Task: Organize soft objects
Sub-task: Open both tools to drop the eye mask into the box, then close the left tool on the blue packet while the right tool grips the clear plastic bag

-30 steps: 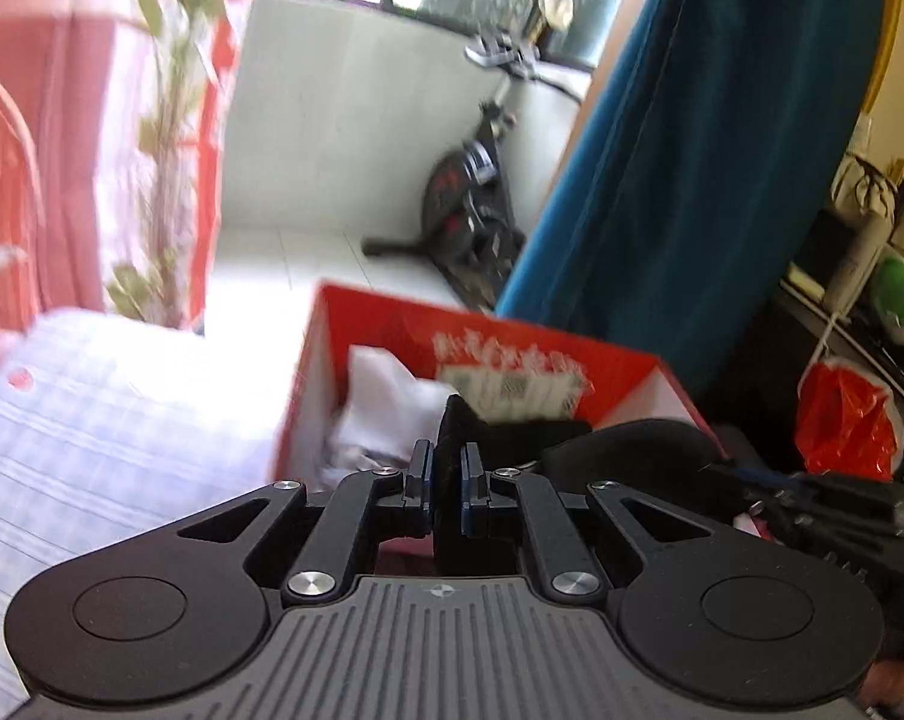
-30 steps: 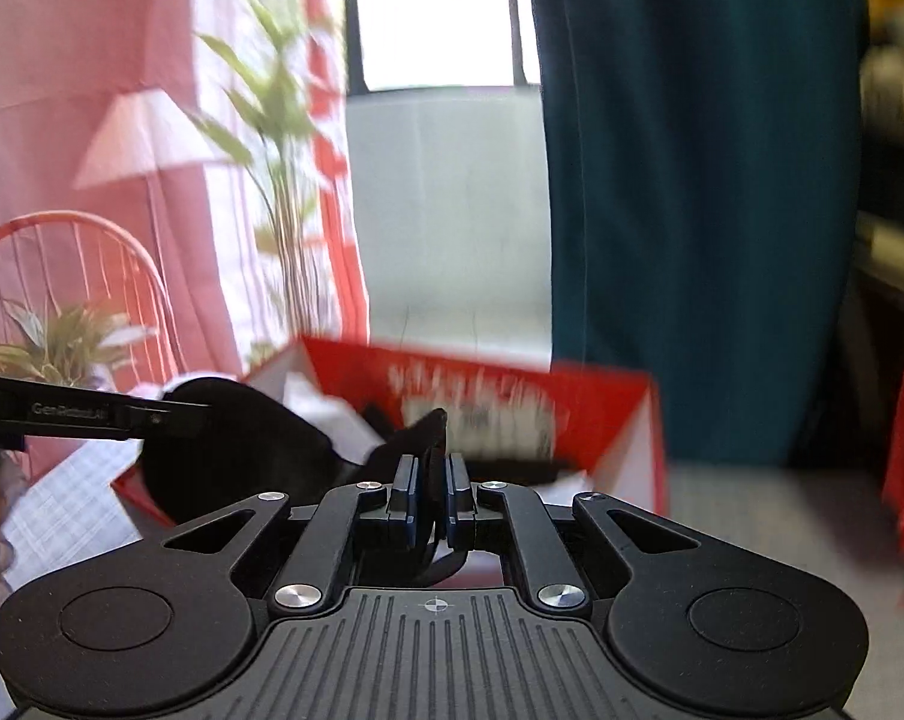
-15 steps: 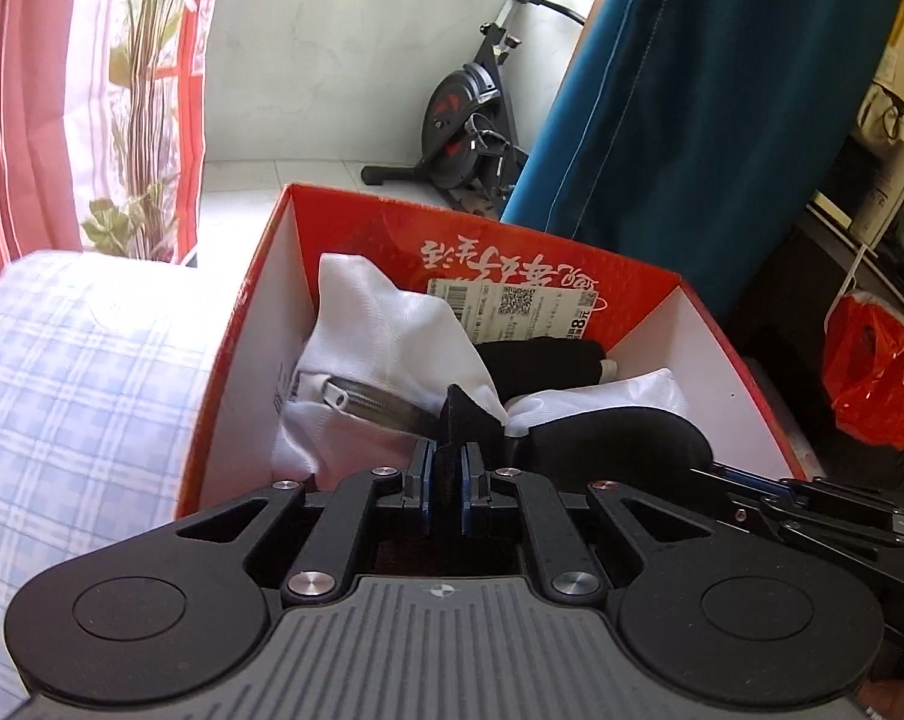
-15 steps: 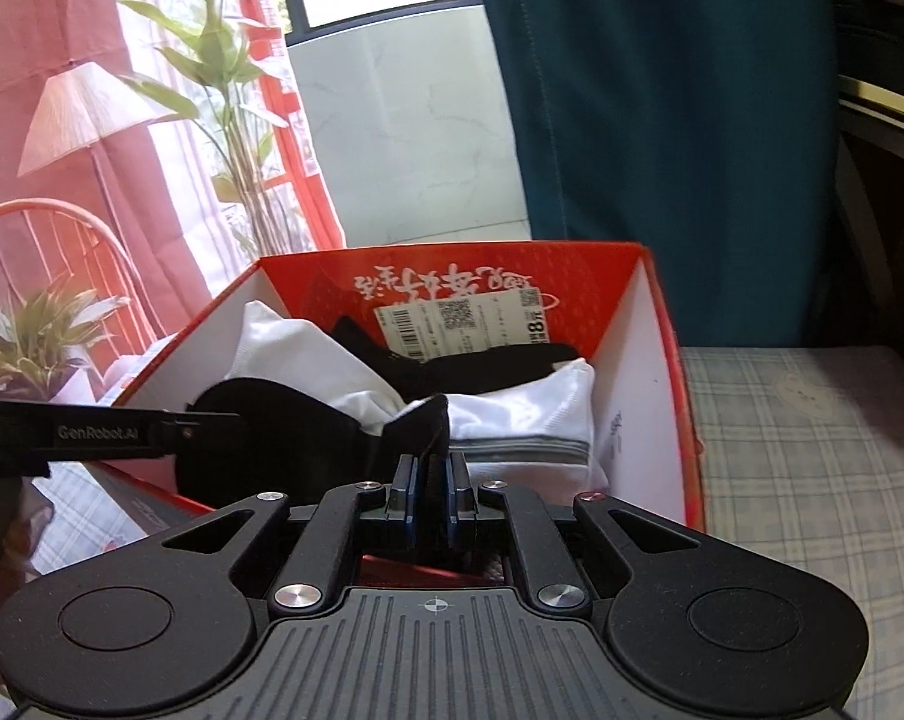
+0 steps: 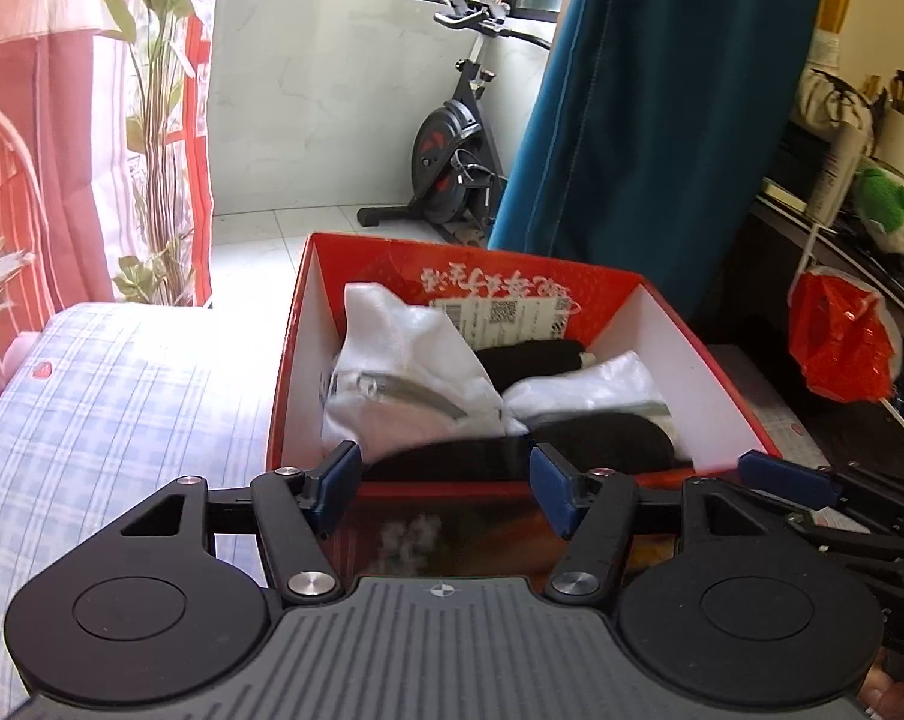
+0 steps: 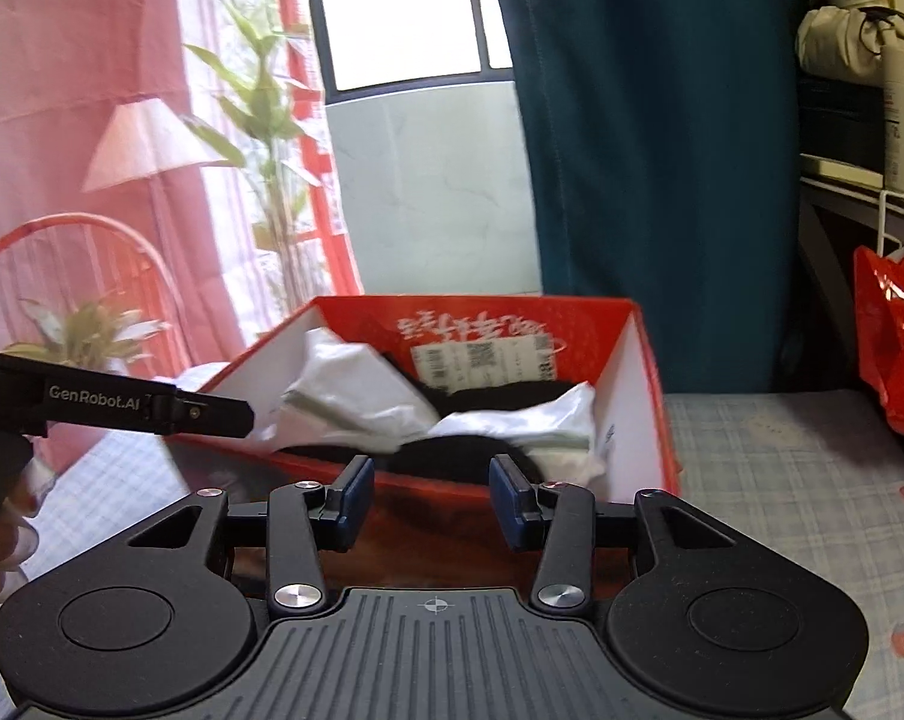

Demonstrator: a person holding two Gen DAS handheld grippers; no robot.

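Observation:
A red cardboard box (image 5: 715, 360) (image 6: 649, 372) with white inner walls stands on the checked bed cover and holds white socks (image 5: 404, 366) (image 6: 356, 396) and black socks (image 5: 529, 357) (image 6: 511, 390). A black sock (image 5: 595, 441) (image 6: 446, 456) lies along the box's near edge, blurred. My left gripper (image 5: 446, 492) hangs just before the near wall, its jaws opening with nothing between the blue pads. My right gripper (image 6: 431, 498) is beside it, jaws also opening, with nothing pressed between them; its fingers (image 5: 781, 483) show at the right of the left wrist view.
The blue checked bed cover (image 5: 122, 396) (image 6: 811, 480) spreads on both sides of the box. A teal curtain (image 5: 661, 120) hangs behind, an exercise bike (image 5: 452, 168) stands on the balcony, and a red plastic bag (image 5: 841, 336) hangs at the right. A potted plant (image 5: 152, 120) is at the left.
Both grippers were shut on a black sock above the box; both have let go and their jaws have spread. The sock has dropped into the box's near edge, and both grippers have pulled back.

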